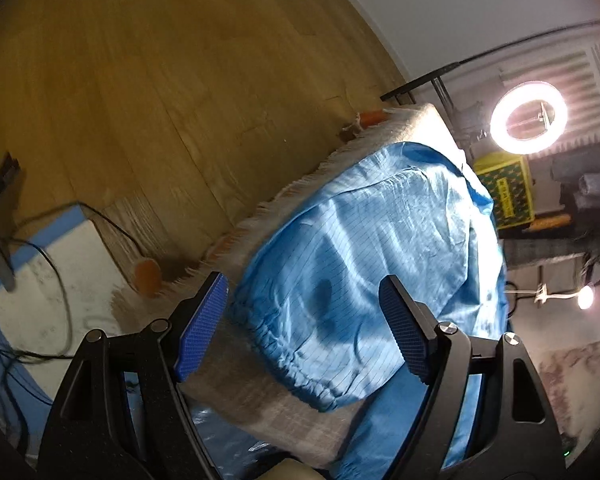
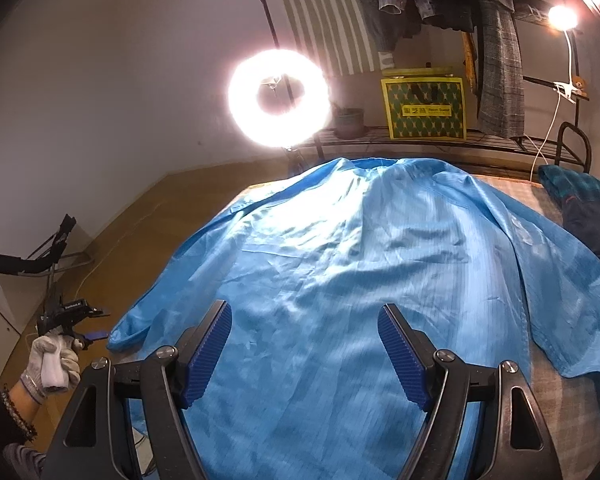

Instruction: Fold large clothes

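Note:
A large blue garment (image 2: 339,264) lies spread over a table covered with a beige fringed cloth (image 1: 260,392). In the left wrist view its sleeve with an elastic cuff (image 1: 300,364) lies at the table's left edge. My left gripper (image 1: 303,320) is open and empty, just above that cuff. It also shows in the right wrist view (image 2: 80,322), held in a gloved hand left of the table. My right gripper (image 2: 305,344) is open and empty above the garment's lower middle.
A lit ring light (image 2: 278,98) stands behind the table. A rack with a yellow-green bag (image 2: 423,108) and hanging clothes (image 2: 495,52) is at the back. A dark folded garment (image 2: 587,212) lies at the table's right. Cables (image 1: 56,280) lie on the wooden floor.

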Available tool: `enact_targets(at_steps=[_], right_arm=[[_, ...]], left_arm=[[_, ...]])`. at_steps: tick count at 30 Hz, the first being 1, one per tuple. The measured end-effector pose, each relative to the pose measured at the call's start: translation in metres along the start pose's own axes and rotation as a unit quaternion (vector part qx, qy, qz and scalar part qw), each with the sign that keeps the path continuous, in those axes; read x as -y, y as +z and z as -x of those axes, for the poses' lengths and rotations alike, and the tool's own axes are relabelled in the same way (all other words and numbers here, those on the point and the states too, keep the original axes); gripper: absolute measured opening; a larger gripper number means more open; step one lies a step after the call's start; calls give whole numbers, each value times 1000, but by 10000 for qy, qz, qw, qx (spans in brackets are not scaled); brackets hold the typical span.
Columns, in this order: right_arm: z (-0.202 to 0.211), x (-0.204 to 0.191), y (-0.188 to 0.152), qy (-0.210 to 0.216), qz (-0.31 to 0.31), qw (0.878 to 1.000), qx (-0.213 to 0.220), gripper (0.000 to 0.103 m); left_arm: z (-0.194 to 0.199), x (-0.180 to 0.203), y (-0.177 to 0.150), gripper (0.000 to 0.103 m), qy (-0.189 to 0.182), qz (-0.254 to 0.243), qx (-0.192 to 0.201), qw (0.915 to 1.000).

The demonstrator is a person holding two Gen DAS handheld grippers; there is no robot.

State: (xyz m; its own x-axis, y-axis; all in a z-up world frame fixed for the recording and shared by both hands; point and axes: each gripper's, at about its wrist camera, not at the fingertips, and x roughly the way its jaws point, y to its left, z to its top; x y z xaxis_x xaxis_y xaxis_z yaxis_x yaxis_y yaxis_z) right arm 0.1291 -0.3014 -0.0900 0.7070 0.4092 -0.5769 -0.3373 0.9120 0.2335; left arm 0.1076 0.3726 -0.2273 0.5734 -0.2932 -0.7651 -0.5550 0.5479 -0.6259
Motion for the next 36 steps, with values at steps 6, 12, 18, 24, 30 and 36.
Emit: enact_targets(at_steps=[6, 12, 18, 24, 30, 36], right_arm=[[2, -5, -4, -177, 337, 9993, 37, 79], [6, 1, -5, -296, 492, 9983, 97, 78], [-5, 5, -5, -277, 458, 9985, -110, 77], [-28, -1, -5, 90, 328, 9985, -419, 68], [-56, 5, 3, 456, -164, 9960, -757, 54], [-80, 9, 12, 897, -422, 9907, -929, 47]], left_arm=[[-16, 20, 0, 39, 323, -381, -15, 9988], [-17, 35, -3, 2, 588, -723, 220, 9954], [19, 52, -3, 0, 463, -965, 824, 9908], [59, 97, -14, 0, 144, -1568, 1308, 9788], [94, 178, -65, 0, -188, -2769, 1500, 9489], [91, 248, -164, 0, -382, -4280, 1100, 8962]])
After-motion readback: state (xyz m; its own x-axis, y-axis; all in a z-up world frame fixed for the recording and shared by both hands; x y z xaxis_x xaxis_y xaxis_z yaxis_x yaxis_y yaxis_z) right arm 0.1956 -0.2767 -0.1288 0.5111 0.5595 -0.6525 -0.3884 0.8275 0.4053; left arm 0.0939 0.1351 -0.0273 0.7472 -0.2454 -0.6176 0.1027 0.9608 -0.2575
